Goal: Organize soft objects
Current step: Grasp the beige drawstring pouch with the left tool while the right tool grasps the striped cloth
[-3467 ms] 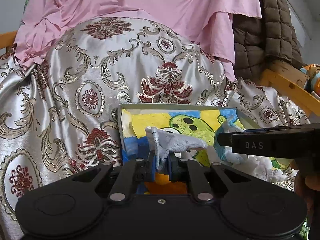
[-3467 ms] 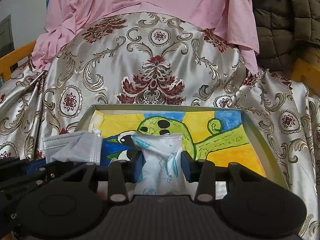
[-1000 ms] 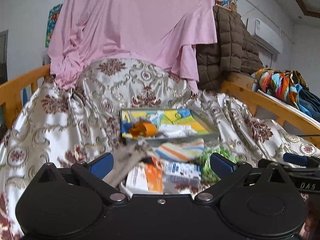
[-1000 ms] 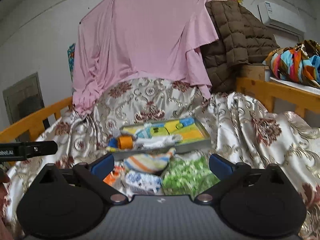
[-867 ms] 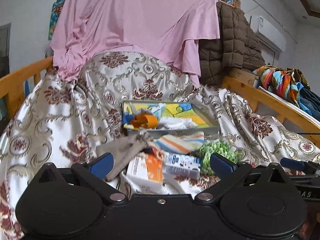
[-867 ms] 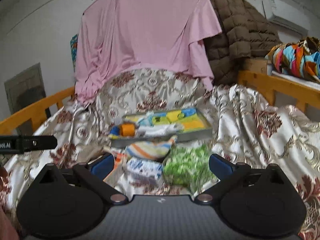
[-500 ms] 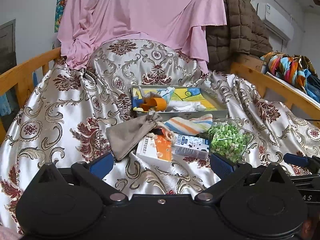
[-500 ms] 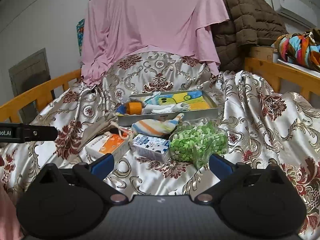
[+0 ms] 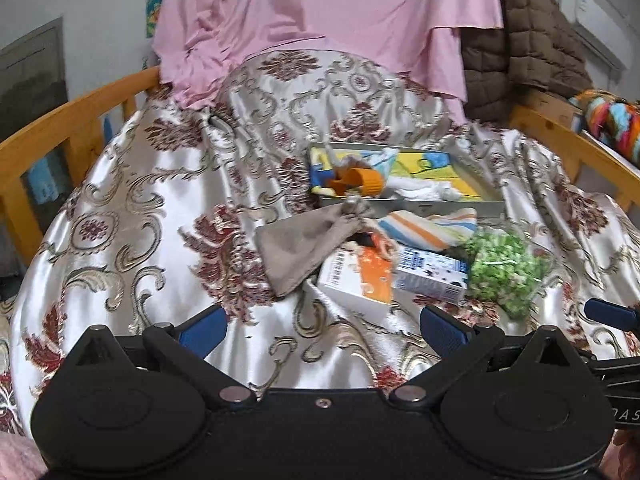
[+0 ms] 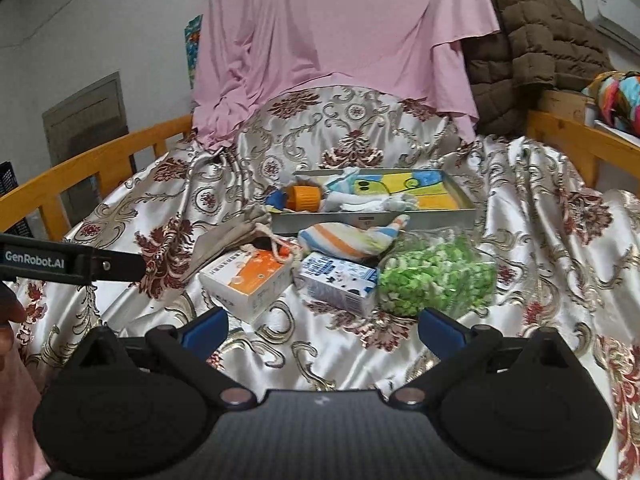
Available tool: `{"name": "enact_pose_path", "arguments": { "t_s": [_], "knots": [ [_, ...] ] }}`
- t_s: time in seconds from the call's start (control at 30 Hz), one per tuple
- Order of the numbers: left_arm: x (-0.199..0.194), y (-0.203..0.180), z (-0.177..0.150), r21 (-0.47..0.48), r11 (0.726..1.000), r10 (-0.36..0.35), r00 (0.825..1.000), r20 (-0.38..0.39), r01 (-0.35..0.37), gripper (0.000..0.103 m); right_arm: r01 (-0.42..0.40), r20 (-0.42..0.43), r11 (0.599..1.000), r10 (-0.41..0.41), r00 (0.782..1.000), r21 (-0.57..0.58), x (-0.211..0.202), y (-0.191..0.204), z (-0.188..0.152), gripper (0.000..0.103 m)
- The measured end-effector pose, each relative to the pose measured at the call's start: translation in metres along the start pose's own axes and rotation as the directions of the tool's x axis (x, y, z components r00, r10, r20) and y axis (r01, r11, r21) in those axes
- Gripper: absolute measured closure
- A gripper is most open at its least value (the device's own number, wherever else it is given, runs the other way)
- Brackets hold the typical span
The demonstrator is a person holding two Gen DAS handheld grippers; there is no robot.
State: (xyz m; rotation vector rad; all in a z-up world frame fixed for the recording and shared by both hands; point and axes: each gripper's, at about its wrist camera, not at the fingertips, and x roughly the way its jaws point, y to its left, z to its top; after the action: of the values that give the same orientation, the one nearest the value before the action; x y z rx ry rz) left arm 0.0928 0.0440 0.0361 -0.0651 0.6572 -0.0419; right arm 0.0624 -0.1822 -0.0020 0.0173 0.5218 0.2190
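Note:
A shallow metal tray (image 9: 404, 201) (image 10: 468, 199) with a colourful picture bottom lies on the patterned satin cover and holds an orange roll (image 9: 366, 179) (image 10: 306, 197) and white soft items (image 10: 362, 202). In front of it lie a grey drawstring pouch (image 9: 298, 246) (image 10: 226, 240), a striped cloth (image 9: 430, 228) (image 10: 352, 238), an orange-white box (image 9: 358, 280) (image 10: 250, 278), a blue-white carton (image 9: 430, 276) (image 10: 340, 282) and a bag of green pieces (image 9: 502, 268) (image 10: 434, 276). My left gripper (image 9: 322, 326) and right gripper (image 10: 322, 326) are both open and empty, held back from the pile.
The satin cover (image 9: 160, 220) drapes over a wooden-railed bed (image 9: 60, 120). A pink sheet (image 10: 340, 40) and a brown quilted coat (image 10: 532, 48) hang behind. Colourful fabric (image 9: 612, 128) lies at the right. The left gripper's arm (image 10: 60, 260) shows in the right wrist view.
Both grippers let go of the mask and the packet in the tray, opened and pulled far back. Over the last second they have dropped lower toward the pile.

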Motion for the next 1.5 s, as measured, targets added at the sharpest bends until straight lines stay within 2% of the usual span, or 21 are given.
{"name": "enact_pose_path", "arguments": {
  "t_s": [0.2,0.3,0.43,0.53,0.7,0.87,1.07,1.23,1.33,1.5],
  "knots": [
    [0.014,0.015,0.004,-0.104,0.994,0.013,0.999,-0.047,-0.018,0.001,-0.031,0.007,0.999,0.032,0.999,-0.028,0.024,0.005,0.012,0.000],
    [0.018,0.018,0.005,-0.124,0.992,0.022,0.998,-0.053,-0.028,0.001,-0.041,-0.015,0.995,0.040,0.999,-0.091,0.044,0.009,0.015,0.000],
    [0.031,0.020,0.013,-0.125,0.991,0.034,0.998,-0.057,-0.041,0.001,-0.063,-0.003,0.987,0.063,0.998,-0.147,0.063,0.013,0.016,0.000],
    [0.044,0.019,0.025,-0.105,0.993,0.043,0.998,-0.043,-0.047,0.001,-0.078,0.007,0.985,0.080,0.997,-0.156,0.075,0.011,0.016,0.000],
    [0.076,0.017,0.046,-0.067,0.997,-0.033,0.998,-0.058,0.029,0.001,-0.051,0.018,0.990,0.054,0.998,-0.133,0.093,-0.001,0.020,0.000],
    [0.112,0.005,0.056,0.060,0.995,-0.074,0.993,-0.089,0.079,0.001,-0.025,0.037,0.997,0.028,0.999,-0.069,0.110,-0.023,0.028,0.000],
    [0.146,-0.006,0.064,0.203,0.974,-0.082,0.991,-0.107,0.102,0.001,0.029,0.055,0.997,-0.025,0.998,-0.076,0.139,-0.037,0.037,0.000],
    [0.161,-0.002,0.069,0.165,0.977,-0.114,0.985,-0.133,0.135,0.001,0.002,0.035,0.993,0.002,0.999,-0.117,0.169,-0.037,0.048,0.003],
    [0.169,0.001,0.072,0.148,0.980,-0.111,0.983,-0.147,0.132,0.009,0.004,0.032,0.984,0.002,0.999,-0.179,0.186,-0.031,0.052,0.005],
    [0.185,0.013,0.071,0.067,0.988,-0.121,0.970,-0.210,0.138,0.026,0.025,-0.010,0.966,-0.028,1.000,-0.256,0.214,-0.018,0.054,0.018]
  ]
}}
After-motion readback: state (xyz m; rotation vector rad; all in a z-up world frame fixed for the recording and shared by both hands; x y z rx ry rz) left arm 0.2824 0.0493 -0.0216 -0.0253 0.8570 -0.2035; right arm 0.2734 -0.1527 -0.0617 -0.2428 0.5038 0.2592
